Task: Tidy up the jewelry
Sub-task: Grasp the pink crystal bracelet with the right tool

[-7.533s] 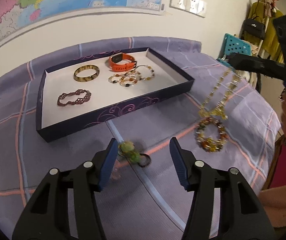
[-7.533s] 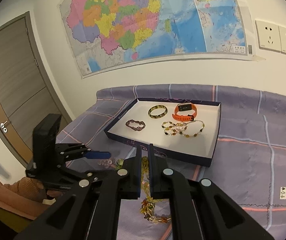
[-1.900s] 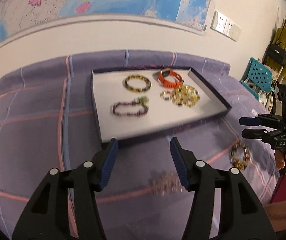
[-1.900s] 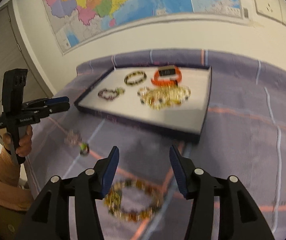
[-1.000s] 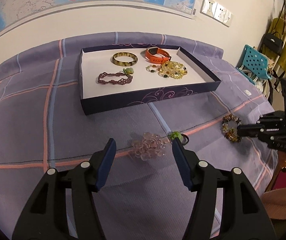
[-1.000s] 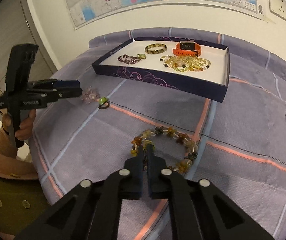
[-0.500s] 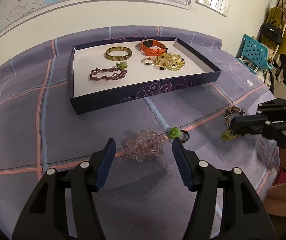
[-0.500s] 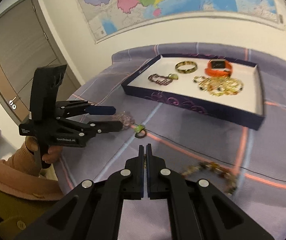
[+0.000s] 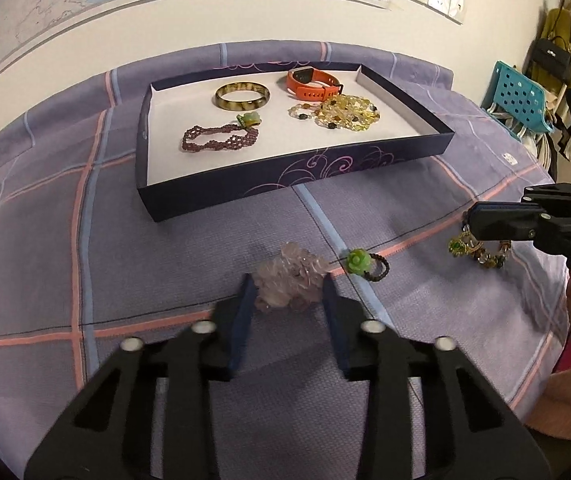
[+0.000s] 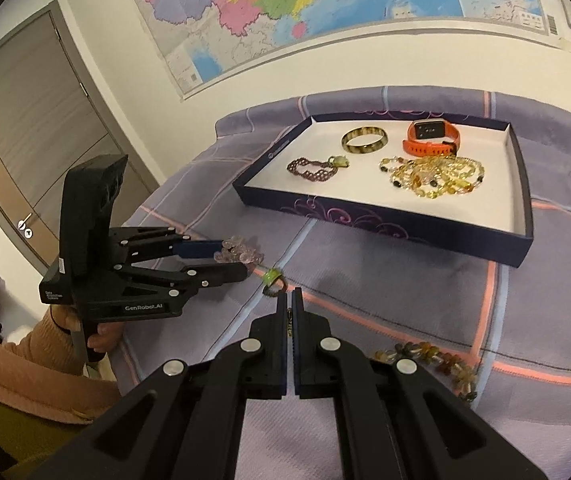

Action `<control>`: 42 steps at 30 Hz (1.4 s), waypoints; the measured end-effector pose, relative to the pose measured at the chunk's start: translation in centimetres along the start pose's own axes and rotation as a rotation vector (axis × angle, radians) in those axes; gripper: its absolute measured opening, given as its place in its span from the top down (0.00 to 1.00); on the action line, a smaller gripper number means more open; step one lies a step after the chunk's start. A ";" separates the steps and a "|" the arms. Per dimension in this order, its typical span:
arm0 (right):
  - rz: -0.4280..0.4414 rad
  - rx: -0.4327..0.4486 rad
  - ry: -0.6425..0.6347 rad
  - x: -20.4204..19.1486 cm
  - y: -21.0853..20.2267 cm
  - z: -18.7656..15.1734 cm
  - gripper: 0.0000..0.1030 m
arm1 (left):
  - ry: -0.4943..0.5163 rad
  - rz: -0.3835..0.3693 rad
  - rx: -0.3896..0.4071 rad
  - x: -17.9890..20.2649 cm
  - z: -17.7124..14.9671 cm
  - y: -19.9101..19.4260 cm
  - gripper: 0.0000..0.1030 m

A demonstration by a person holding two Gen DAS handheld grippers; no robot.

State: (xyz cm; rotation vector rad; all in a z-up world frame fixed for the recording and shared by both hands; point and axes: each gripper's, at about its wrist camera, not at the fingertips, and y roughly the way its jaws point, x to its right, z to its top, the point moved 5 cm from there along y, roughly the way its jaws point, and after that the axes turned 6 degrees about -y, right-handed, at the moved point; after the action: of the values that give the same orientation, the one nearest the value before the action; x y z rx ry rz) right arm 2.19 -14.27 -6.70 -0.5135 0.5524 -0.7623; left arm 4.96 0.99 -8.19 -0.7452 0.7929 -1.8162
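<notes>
My left gripper point(image 9: 285, 286) is closing around a pale pink crystal bracelet point(image 9: 291, 274) on the purple cloth; its fingers touch the bracelet's sides. It also shows in the right wrist view point(image 10: 227, 260) with the pink bracelet point(image 10: 241, 253). My right gripper point(image 10: 289, 306) is shut on a multicoloured bead bracelet point(image 10: 437, 360) that hangs beside it; in the left wrist view the right gripper point(image 9: 471, 222) holds that bracelet point(image 9: 477, 250) just above the cloth. A green rose ring point(image 9: 365, 264) lies between them. The navy tray point(image 9: 285, 184) holds several pieces.
In the tray lie a tortoiseshell bangle point(image 9: 242, 95), an orange watch point(image 9: 311, 82), a yellow bead pile point(image 9: 345, 111) and a maroon bracelet point(image 9: 219, 138). A teal chair point(image 9: 519, 98) stands at the right. A door point(image 10: 17, 152) is at the left.
My left gripper moved down and narrowed onto the pink bracelet. My right gripper, which shut on the bead bracelet a second ago, has lifted and carried it.
</notes>
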 end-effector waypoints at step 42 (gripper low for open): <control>0.050 -0.169 -0.138 -4.1 11.8 4.4 0.71 | -0.014 -0.026 0.054 -2.1 -2.0 -3.4 0.51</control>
State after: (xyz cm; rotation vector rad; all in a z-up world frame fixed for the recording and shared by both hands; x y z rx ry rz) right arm 8.35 -2.88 -9.50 -0.7008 0.5015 -0.6304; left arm 2.30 4.36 -6.95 -0.7350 0.7255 -1.8467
